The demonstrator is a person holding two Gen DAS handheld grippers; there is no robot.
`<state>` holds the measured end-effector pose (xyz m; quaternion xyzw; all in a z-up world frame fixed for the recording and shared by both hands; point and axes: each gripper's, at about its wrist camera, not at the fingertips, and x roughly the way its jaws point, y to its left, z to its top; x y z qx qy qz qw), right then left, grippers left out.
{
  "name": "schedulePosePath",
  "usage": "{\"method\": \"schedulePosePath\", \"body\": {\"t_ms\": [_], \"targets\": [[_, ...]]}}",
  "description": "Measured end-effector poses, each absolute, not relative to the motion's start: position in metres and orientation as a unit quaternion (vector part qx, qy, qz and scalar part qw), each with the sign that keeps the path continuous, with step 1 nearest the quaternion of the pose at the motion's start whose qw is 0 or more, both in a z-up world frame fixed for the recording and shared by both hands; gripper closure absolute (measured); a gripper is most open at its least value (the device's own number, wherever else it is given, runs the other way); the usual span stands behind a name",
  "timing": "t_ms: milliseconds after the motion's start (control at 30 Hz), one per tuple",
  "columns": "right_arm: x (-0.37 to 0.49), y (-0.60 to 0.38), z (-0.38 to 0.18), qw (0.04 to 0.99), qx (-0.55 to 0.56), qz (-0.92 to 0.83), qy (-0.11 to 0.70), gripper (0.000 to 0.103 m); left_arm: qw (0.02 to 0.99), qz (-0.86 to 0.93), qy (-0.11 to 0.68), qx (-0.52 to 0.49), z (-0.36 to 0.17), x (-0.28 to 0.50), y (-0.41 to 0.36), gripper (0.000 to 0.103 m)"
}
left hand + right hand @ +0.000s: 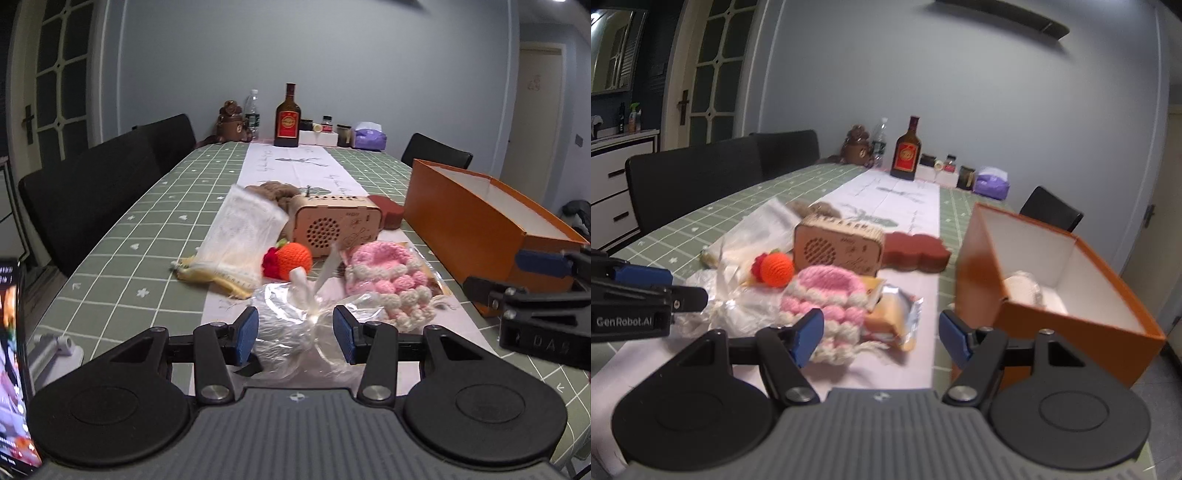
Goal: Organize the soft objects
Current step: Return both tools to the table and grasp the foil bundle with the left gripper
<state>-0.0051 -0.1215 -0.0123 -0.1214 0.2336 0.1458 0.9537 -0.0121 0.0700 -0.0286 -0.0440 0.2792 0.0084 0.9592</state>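
Note:
My left gripper [295,334] is open, its pads on either side of a clear plastic bag [295,325] with a white soft thing inside; it also shows in the right wrist view [735,306]. My right gripper [881,338] is open and empty, just in front of a pink and white crocheted hat [827,295], which also shows in the left wrist view [388,275]. An orange crocheted ball [293,258] lies behind the bag. An open orange box [1052,295] at the right holds a white soft item [1023,288].
A wooden radio-like box [332,221], a bagged cream cloth [240,236], brown yarn [273,190], a dark red block [912,251] and a wrapped snack [894,314] lie mid-table. Bottles and jars [287,118] stand at the far end. Black chairs [92,195] line the left side. A phone [13,365] stands at left.

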Motion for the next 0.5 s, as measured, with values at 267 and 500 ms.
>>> {"method": "schedulePosePath", "body": {"t_ms": [267,500], "targets": [[0.008,-0.109,-0.026,0.947,-0.121,0.161,0.251,0.033,0.938,0.028,0.325,-0.116,-0.033,-0.008,0.091,0.029],[0.029,-0.105,-0.034,0.944,-0.140,0.152,0.257,0.033,0.911,0.005,0.361,-0.201,-0.040,-0.006,0.088,0.034]]}}
